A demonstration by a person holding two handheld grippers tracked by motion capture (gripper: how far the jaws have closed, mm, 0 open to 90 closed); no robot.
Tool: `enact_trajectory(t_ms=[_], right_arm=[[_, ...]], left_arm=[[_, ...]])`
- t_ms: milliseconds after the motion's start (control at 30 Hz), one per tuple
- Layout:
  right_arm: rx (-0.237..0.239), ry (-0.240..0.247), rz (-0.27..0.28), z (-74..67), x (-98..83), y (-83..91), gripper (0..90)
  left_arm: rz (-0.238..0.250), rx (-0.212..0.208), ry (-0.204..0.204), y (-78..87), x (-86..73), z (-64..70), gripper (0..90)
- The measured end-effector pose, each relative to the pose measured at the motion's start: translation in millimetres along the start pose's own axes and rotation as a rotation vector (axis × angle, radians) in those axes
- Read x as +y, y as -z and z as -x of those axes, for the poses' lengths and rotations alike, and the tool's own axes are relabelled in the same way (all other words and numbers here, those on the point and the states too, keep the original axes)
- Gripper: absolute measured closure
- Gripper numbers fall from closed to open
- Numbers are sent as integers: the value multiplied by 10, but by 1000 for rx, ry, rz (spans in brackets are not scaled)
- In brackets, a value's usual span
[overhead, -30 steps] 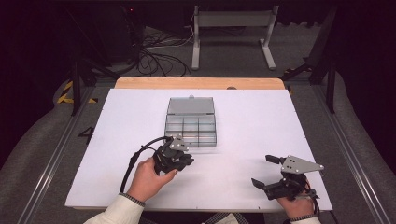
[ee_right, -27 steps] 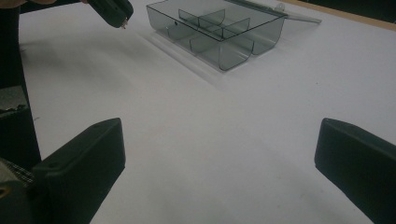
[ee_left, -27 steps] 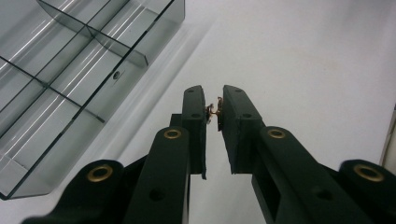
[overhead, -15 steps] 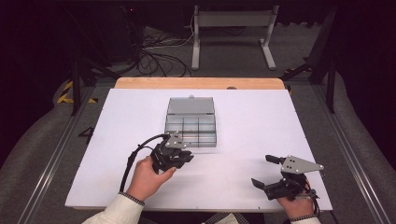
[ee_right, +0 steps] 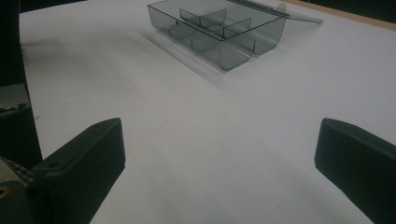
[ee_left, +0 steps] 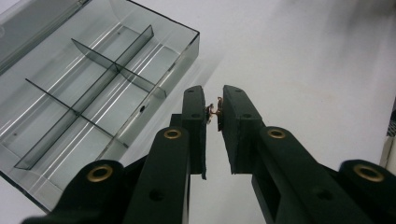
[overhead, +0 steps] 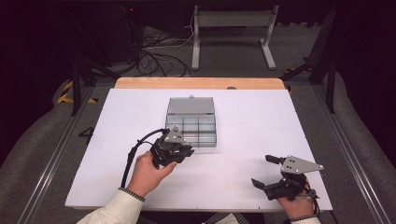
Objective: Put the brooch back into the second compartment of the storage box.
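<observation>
1. Risk, from the high view: the left gripper (overhead: pixel 180 150) hovers just in front of the box (overhead: pixel 191 125), whose lid lies open behind it. A careless push forward would knock the box's near wall and slide it across the table (overhead: pixel 243 172). The right gripper (overhead: pixel 273 175) rests well apart near the table's front edge, its jaws spread wide and holding nothing.

2. Left gripper view: the jaws stand nearly closed, pinching a tiny coppery piece (ee_left: pixel 215 112) between the pads. The piece is so small that a slight loosening would drop it on the table beside the box (ee_left: pixel 93 93), not into a compartment.

3. Right gripper view: the jaws gape over bare table, with the box (ee_right: pixel 219 28) far ahead, all 6 compartments looking empty.
</observation>
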State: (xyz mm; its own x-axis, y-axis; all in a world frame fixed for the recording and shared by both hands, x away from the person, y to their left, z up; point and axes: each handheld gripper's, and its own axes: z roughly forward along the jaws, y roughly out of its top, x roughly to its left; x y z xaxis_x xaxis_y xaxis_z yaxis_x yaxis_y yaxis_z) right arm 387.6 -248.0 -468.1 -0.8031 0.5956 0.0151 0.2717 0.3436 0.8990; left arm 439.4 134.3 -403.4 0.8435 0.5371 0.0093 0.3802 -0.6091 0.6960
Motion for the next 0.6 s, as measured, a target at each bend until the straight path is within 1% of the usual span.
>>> enact_trajectory(t_ms=[100, 367, 467, 533, 600], right_arm=[[1, 0, 0, 1, 0, 0, 24], [1, 0, 0, 1, 0, 1, 24], [1, 0, 0, 0, 0, 0, 24], [1, 0, 0, 0, 0, 0, 24], [1, -1, 0, 1, -1, 1, 24]], left_arm=[[9, -1, 6, 15, 28, -24, 796], [8, 27, 0, 59, 105, -77, 796], [16, 31, 8, 70, 131, -108, 796], [15, 46, 11, 77, 156, -143, 796], [15, 50, 10, 80, 166, -153, 795]])
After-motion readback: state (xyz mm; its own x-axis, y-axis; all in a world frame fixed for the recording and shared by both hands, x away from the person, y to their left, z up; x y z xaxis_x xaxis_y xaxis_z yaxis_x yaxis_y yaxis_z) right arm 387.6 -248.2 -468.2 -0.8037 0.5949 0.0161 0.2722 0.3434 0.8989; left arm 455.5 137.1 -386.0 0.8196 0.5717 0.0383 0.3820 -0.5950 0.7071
